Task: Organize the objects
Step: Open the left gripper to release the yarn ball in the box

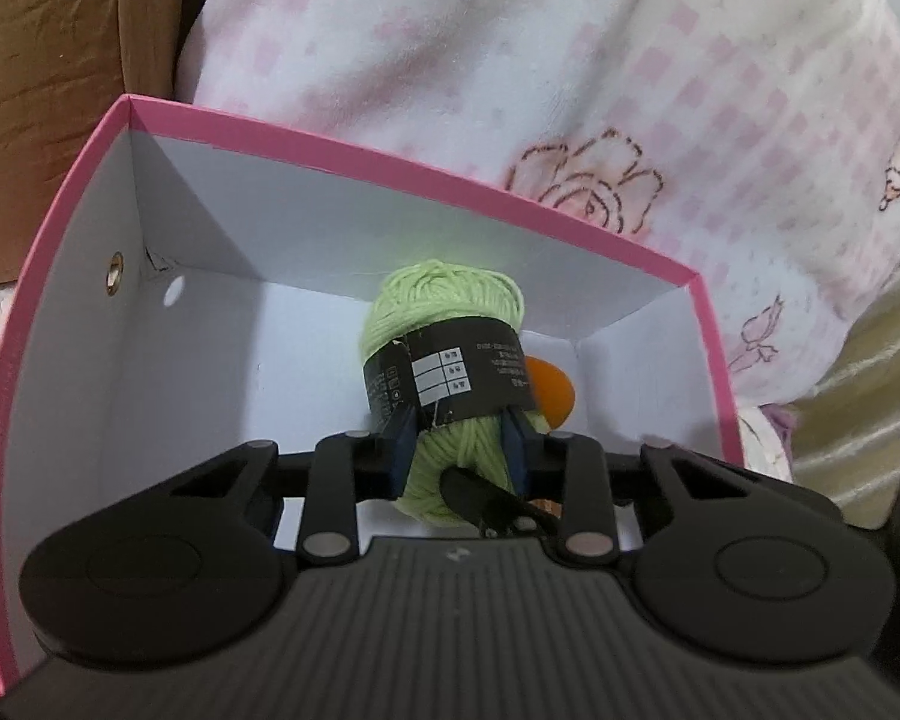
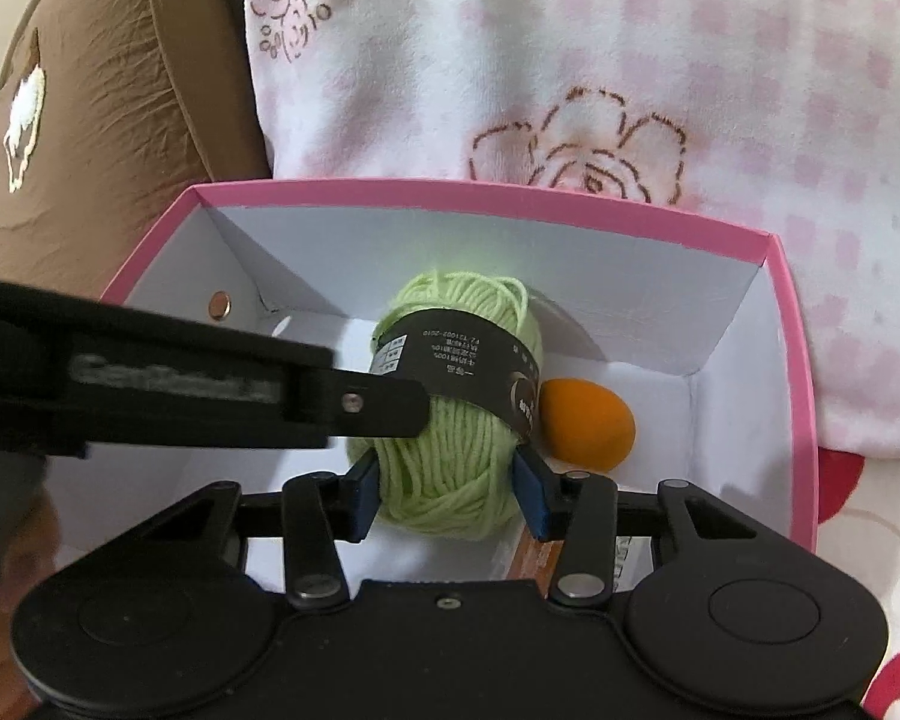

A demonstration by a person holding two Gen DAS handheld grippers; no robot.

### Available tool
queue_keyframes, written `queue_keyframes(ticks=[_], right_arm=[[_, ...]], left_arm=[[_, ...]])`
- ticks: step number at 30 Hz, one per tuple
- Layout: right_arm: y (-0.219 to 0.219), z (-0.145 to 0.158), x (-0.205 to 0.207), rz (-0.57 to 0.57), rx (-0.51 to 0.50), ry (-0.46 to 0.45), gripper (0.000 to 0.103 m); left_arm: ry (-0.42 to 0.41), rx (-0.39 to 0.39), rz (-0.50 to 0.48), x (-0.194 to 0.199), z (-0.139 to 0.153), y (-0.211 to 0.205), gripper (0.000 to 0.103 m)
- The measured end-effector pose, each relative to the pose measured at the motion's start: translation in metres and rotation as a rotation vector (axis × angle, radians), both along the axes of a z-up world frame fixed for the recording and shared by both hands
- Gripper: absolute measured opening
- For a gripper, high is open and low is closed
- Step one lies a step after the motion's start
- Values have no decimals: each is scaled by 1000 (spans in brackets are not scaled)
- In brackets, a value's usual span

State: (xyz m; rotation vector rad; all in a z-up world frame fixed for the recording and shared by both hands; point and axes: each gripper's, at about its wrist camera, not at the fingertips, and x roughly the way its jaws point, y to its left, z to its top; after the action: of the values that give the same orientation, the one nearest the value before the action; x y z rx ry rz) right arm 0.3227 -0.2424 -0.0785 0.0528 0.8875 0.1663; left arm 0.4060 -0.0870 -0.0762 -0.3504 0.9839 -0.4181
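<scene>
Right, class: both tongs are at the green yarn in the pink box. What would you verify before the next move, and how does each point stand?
1. Left tongs closed on yarn ball: ok.
2. Right tongs closed on the same ball: ok.
3. Ball inside pink box: ok.
4. Black label wrapped round ball: ok.
5. Ball apart from orange egg: cannot tell, they sit close.
6. Ball resting on box floor: cannot tell.

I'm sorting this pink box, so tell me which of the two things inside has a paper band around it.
The light green ball of yarn: a black printed label wraps its middle. The orange egg-shaped thing beside it is bare and smooth.
</scene>
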Motion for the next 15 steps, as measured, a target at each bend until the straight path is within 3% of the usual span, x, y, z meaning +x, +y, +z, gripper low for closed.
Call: queue_keyframes(ticks=[8, 15], right_arm=[[-13, 0, -12, -29, 64, -3, 53], [-27, 30, -54, 18, 81, -27, 58]], left_arm=[[24, 21, 13, -3, -8, -4, 35], [-6, 88, -46, -20, 24, 8, 36]])
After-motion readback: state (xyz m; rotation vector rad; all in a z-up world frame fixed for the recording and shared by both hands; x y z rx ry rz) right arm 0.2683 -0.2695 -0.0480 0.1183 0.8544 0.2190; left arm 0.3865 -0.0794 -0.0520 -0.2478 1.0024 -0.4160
